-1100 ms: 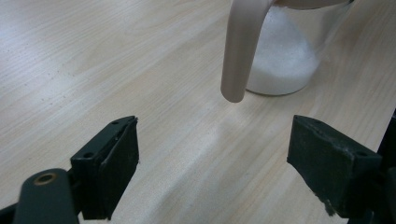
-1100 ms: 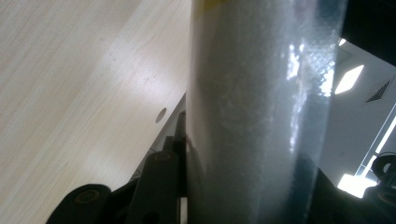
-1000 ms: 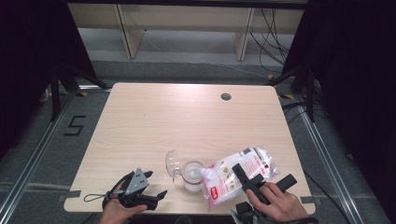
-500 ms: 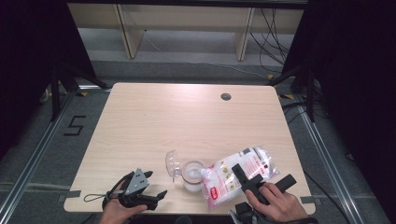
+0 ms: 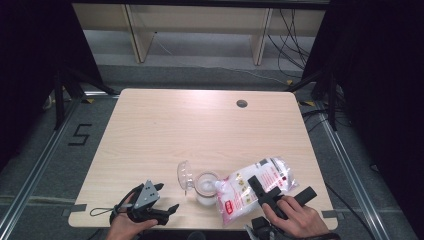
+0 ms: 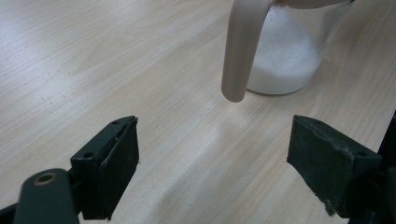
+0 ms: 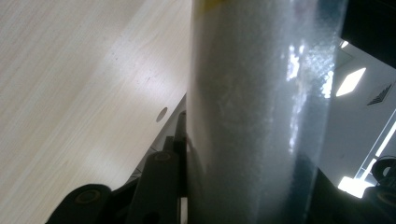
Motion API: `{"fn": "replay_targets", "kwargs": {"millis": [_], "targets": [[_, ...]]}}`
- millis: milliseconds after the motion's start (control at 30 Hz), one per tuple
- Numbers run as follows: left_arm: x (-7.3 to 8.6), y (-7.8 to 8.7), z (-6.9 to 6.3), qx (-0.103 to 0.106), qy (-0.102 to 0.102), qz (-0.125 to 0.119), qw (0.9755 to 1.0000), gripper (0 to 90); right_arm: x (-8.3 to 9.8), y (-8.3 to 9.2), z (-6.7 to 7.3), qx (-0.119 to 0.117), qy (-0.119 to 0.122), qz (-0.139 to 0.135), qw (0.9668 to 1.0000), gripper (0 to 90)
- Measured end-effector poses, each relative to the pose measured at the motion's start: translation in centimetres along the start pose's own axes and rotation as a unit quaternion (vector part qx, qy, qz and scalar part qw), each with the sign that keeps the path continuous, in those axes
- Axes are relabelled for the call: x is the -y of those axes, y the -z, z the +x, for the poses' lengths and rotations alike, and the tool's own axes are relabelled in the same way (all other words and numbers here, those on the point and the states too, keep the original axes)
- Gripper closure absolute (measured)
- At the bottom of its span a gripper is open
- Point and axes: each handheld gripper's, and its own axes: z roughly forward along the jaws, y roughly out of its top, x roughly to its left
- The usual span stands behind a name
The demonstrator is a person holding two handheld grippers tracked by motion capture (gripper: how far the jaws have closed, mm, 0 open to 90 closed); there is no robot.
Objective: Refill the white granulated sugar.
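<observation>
Clear bag (image 7: 261,116) pinched in right gripper (image 5: 267,192) hides jar (image 5: 206,186) mouth; left gripper (image 6: 215,172) spread.

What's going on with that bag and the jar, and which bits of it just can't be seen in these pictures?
- Print on the bag: too small to read in the high view.
- Bag's mouth at the jar: too small in the high view to tell whether anything pours.
- Right gripper: in its own view the bag hides one jaw.
- Jar's top: cut off by the upper edge in the left gripper view.
- Left gripper: open, nothing between its jaws.
</observation>
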Motion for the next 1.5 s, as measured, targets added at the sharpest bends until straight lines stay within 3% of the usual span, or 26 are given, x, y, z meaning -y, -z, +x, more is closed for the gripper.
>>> {"fn": "replay_targets", "kwargs": {"millis": [533, 733, 833, 867, 933, 1233, 1500], "targets": [[0.00, 0.01, 0.00, 0.000, 0.000, 0.000, 1.0000, 16.3, -0.14, -0.02, 0.12, 0.002, -0.005, 0.001, 1.0000, 71.3], [-0.01, 0.01, -0.05, 0.004, 0.004, -0.003, 1.0000, 16.3, -0.39, 0.02, -0.02, 0.003, 0.010, 0.003, 0.9999, 71.4], [-0.03, 0.03, -0.03, 0.004, 0.004, -0.001, 1.0000, 16.3, -0.46, 0.03, -0.05, 0.001, 0.009, 0.003, 1.0000, 71.5], [-0.03, 0.04, -0.03, 0.005, 0.004, 0.000, 1.0000, 16.3, -0.43, 0.13, 0.09, 0.003, -0.004, 0.009, 0.9999, 71.4], [-0.03, 0.03, -0.03, 0.005, 0.004, 0.000, 1.0000, 16.2, -0.43, -0.02, -0.06, 0.004, 0.009, -0.002, 1.0000, 71.5], [-0.04, 0.04, -0.02, 0.005, 0.002, 0.000, 1.0000, 16.3, -0.21, -0.01, 0.08, 0.002, -0.006, -0.001, 1.0000, 71.5], [-0.03, 0.02, -0.02, 0.003, 0.003, 0.000, 1.0000, 16.3, -0.22, -0.04, 0.08, 0.000, -0.004, 0.000, 1.0000, 71.7]]}}
